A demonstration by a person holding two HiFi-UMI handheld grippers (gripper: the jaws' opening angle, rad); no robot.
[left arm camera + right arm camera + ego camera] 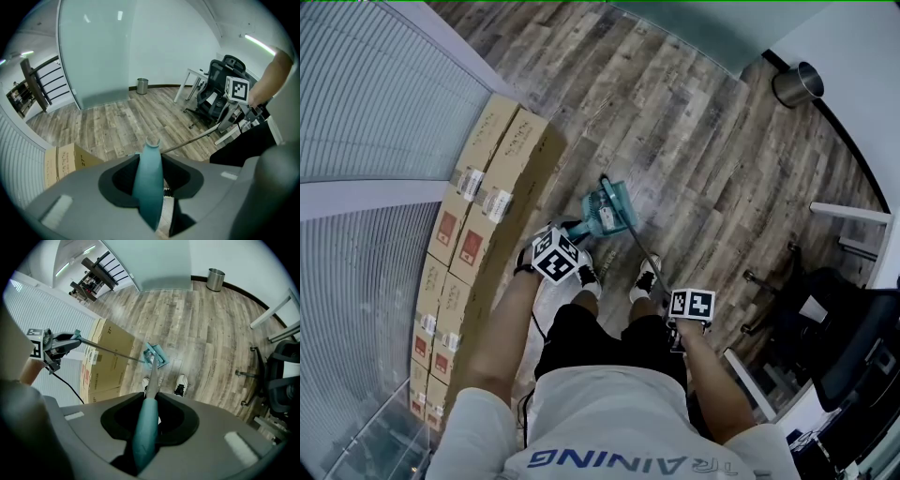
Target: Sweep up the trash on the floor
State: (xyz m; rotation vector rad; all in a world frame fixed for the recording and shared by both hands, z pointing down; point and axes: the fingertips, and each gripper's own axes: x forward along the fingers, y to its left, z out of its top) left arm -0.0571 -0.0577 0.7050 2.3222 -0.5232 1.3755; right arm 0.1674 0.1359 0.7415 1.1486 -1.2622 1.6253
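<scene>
- Head view:
  - The left gripper (562, 246) and the right gripper (689, 307) both point down at the wooden floor (703, 141). The person's shoes (589, 275) stand between them.
  - The teal dustpan (614, 208) rests on the floor just beyond the left jaws. It lies farther ahead of the right jaws and off to their left.
  - A thin grey right rod (639, 242) slants from the right jaws to the pan's far side.
  - A small white piece shows in the pan; what it is cannot be told.
  - Stacked cardboard boxes (478, 206) line the floor left of the left jaws.
  - A metal bin (797, 84) stands well beyond the right jaws, and an office chair (839, 328) stands to their right.
- Left gripper view:
  - The jaws are clenched on the left handle (149, 168), a teal grip that fills the gap between them.
  - The grip sticks out past the tips and ends in a notch.
  - Beyond the jaws and to their right, the right rod climbs to the right gripper, which a hand holds up in front of the chair.
  - The gripper's own body hides the dustpan here.
  - One box corner shows to the left of the jaws, and the bin stands far ahead by the wall.
- Right gripper view:
  - The jaws grasp the right handle (144, 437), also teal. It thins into the right rod, which runs straight ahead of the jaws to the dustpan.
  - The shoes are nearer to the jaws than the pan is.
  - The left rod (112, 351) comes down to the same pan from the left gripper, which is held up and to the left of the jaws.
  - Where the two rods meet at the pan, brush and pan cannot be told apart.
</scene>
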